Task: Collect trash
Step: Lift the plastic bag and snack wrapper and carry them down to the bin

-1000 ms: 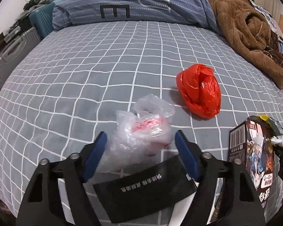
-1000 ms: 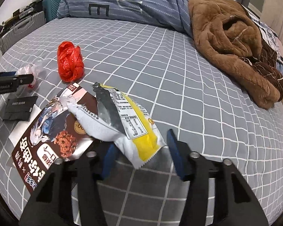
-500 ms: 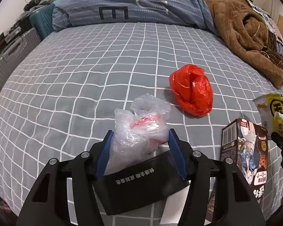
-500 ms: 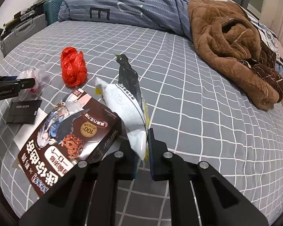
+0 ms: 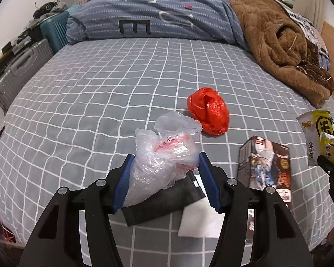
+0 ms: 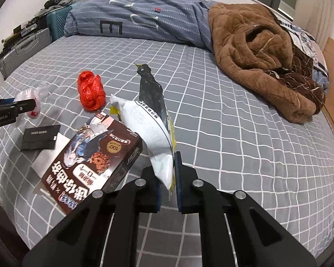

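Clear plastic bag [image 5: 164, 153], crumpled and holding something pink-red, sits lower centre of the left view, pinched between the blue pads of the left claw [image 5: 165, 178], raised off the bed [image 5: 100, 93]. The right claw [image 6: 168, 184], clenched, grips the white-and-yellow snack wrapper [image 6: 158, 142] by its lower end, frame centre. Red bag [image 5: 209, 111], brown printed box [image 6: 95, 160] and black packet [image 6: 39, 136] lie on the checked bed.
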Action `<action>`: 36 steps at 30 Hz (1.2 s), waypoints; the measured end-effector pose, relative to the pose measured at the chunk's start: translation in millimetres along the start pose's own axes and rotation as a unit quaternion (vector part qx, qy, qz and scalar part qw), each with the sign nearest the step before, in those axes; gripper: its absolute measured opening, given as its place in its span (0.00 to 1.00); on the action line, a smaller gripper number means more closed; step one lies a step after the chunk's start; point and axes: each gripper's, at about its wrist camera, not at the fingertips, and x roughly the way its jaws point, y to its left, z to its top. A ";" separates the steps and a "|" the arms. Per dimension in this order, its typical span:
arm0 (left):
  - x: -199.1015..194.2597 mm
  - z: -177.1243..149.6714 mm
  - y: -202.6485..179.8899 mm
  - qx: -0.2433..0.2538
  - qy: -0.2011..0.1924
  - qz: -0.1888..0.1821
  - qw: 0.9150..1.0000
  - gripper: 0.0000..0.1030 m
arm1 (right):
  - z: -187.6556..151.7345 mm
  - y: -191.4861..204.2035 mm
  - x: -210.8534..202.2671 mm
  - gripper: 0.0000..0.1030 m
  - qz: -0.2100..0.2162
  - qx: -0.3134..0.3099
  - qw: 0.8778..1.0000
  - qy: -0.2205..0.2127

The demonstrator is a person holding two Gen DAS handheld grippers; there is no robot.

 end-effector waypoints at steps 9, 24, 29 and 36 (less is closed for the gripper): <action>-45.5 -14.1 -10.8 0.007 -0.010 -0.011 1.000 0.55 | -8.6 3.0 -44.1 0.09 0.002 0.011 1.000 -0.012; -115.1 -71.2 -27.8 0.009 -0.008 -0.043 0.999 0.55 | -50.5 14.4 -117.0 0.09 0.011 0.044 0.999 -0.017; -132.8 -88.8 -30.4 0.009 -0.011 -0.048 0.999 0.55 | -63.2 19.6 -139.1 0.09 0.012 0.046 0.999 -0.021; -157.7 -108.1 -33.6 0.009 -0.015 -0.055 0.998 0.55 | -79.0 28.6 -165.2 0.09 0.014 0.038 0.999 -0.026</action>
